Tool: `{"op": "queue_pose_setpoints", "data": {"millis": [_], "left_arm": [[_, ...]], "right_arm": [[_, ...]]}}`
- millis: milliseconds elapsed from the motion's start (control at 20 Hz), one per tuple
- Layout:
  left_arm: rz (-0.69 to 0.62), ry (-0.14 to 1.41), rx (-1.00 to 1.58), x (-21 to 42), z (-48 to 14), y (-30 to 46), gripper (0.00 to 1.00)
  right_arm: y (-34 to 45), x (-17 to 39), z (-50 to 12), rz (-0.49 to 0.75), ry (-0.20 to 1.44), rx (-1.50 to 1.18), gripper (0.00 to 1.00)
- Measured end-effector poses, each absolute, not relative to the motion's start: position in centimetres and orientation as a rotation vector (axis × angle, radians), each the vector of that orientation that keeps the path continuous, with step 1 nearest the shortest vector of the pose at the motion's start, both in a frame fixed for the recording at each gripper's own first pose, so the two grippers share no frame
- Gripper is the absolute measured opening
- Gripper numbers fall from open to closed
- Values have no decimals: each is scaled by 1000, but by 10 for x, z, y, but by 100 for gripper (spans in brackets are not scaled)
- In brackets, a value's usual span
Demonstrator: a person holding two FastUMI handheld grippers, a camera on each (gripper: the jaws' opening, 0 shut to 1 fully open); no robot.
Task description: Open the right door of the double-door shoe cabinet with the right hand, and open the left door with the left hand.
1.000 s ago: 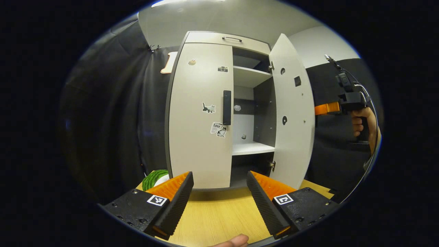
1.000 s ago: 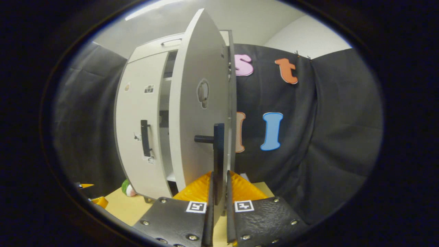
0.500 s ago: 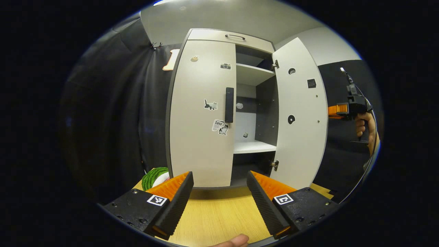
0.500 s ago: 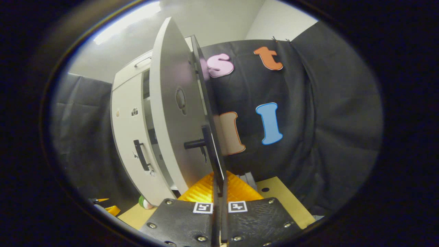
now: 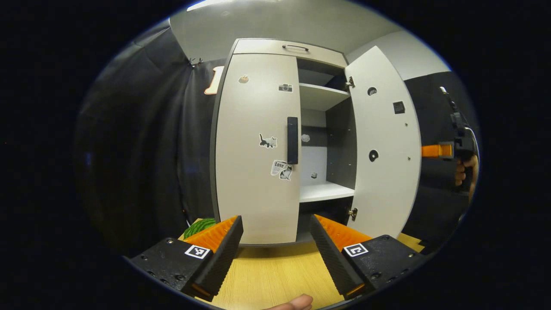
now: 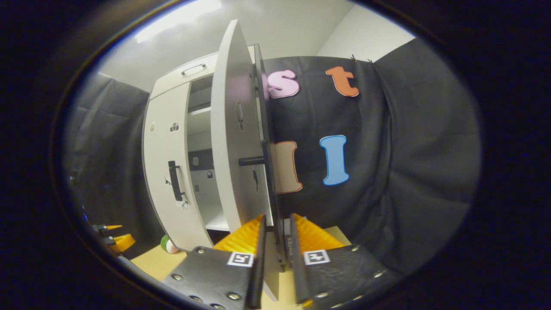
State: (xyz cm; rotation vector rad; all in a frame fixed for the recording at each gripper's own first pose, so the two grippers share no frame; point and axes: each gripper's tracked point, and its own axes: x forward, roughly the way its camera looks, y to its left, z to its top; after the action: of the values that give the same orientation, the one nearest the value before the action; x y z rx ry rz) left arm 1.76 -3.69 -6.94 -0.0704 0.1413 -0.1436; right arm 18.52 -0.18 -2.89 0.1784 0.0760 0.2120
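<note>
The light grey shoe cabinet [image 5: 258, 142] stands on a wooden table. Its left door [image 5: 254, 172] is closed, with a dark vertical handle [image 5: 292, 140] at its inner edge. The right door [image 5: 385, 146] is swung wide, baring the shelves [image 5: 325, 191]. My left gripper [image 5: 275, 254] hangs open low in front of the cabinet, well short of the left handle. In the right gripper view the right door [image 6: 234, 150] is edge-on, and my right gripper [image 6: 277, 258] stands open, its fingers a little apart either side of that door's handle [image 6: 269, 181].
The wooden table [image 5: 267, 275] runs under the cabinet. A green striped ball [image 5: 200, 226] lies at the cabinet's left foot. Black cloth hangs left and right of the cabinet. A hand holds the right gripper [image 5: 437, 150] beyond the open door.
The right door has swung wider. My right gripper's fingers, pinched on the handle half a second ago, have parted. The left gripper has hardly moved.
</note>
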Motion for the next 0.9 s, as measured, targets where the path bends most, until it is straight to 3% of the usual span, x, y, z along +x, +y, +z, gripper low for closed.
{"op": "queue_pose_setpoints", "data": {"millis": [50, 200, 250, 300, 400, 650, 900], "left_arm": [[-135, 141, -84, 24, -66, -36, 97], [-113, 123, -82, 40, -53, -31, 96], [-100, 110, -77, 45, -48, -28, 97], [-91, 96, -76, 52, -43, -27, 97], [-75, 83, -68, 65, -35, -25, 98], [-41, 77, -21, 106, -17, -29, 96], [-115, -4, -62, 151, 17, -65, 96]], "right_arm": [[-5, 182, -33, 197, 68, 171, 39], [-16, 169, -38, 132, 64, 218, 67], [-15, 160, -38, 138, 59, 236, 85], [-7, 155, -36, 170, 54, 253, 90], [-4, 148, -35, 183, 39, 274, 98], [-3, 109, -40, 144, 1, 261, 98], [23, 65, -44, 176, -10, 241, 98]]}}
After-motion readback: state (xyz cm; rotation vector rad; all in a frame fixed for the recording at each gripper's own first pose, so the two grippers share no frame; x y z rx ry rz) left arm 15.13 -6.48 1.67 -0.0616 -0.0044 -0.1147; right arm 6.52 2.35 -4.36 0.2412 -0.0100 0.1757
